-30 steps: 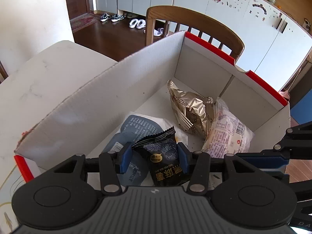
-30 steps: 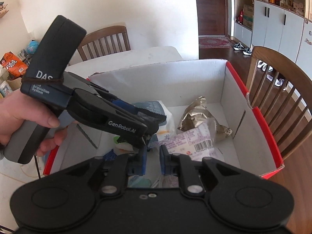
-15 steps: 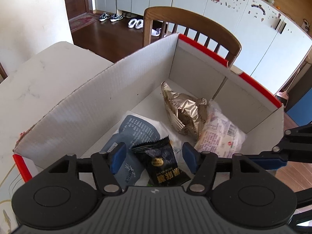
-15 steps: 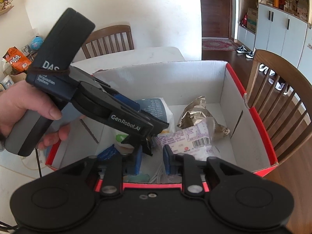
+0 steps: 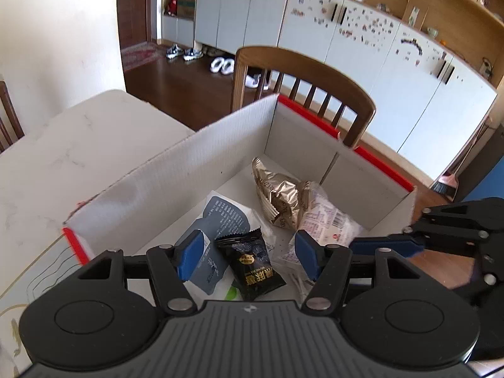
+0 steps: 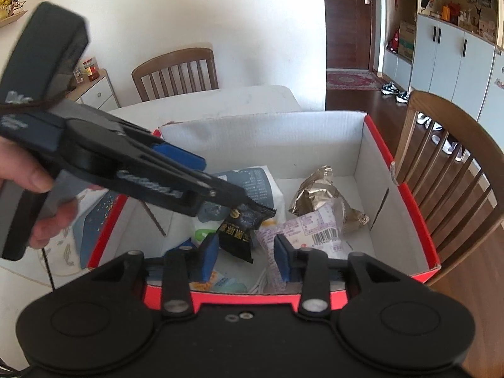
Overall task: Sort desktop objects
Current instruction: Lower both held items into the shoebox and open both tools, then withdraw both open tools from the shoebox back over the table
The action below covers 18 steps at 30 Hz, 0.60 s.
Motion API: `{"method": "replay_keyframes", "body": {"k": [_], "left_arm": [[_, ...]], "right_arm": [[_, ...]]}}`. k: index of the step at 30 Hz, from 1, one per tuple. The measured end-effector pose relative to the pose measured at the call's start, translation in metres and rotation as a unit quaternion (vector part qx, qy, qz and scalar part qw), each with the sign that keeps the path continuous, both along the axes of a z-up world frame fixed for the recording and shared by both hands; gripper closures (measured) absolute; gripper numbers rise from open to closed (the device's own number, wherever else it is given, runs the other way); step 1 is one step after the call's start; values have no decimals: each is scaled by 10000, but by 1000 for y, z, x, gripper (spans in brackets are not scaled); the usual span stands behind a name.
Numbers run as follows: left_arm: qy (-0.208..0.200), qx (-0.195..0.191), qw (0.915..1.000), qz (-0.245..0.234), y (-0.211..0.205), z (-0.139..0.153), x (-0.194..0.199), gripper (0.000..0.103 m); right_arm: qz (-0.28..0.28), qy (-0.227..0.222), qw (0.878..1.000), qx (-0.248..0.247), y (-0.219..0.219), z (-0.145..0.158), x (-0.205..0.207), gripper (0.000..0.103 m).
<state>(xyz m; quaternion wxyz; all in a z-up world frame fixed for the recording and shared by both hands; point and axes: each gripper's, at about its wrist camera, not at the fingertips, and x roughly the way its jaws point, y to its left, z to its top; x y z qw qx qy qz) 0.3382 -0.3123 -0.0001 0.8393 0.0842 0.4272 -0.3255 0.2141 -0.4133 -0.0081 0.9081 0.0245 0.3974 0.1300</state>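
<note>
Both grippers hover over the red box [image 6: 400, 186]: left gripper [image 5: 245, 253] jaws apart, black packet [image 5: 252, 263] seemingly loose below; right gripper [image 6: 245, 252] jaws opening, empty.

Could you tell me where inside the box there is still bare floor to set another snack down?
Bare floor shows in the box along its far wall, behind the gold packet, and along the red-edged side wall beside the barcode packet. The near middle, around the black packet, is crowded.

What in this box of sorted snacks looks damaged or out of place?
The white box wall has a ragged, torn top edge near its red corner. Inside, the black snack packet lies askew over the grey-blue pouch; the gold foil packet is crumpled.
</note>
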Motion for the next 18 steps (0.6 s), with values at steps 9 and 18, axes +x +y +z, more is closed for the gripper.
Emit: {"method": "replay_keyframes", "body": {"k": [9,18], "left_arm": [[-196,-350,9991,144,29,20,-29,40],[-410,-603,9970,275,60,38,-57,40]], "right_arm": [[-142,-70,9999,0,3,8,-6,62],[-187,-14,9998,-32,15,12,-11,59]]}}
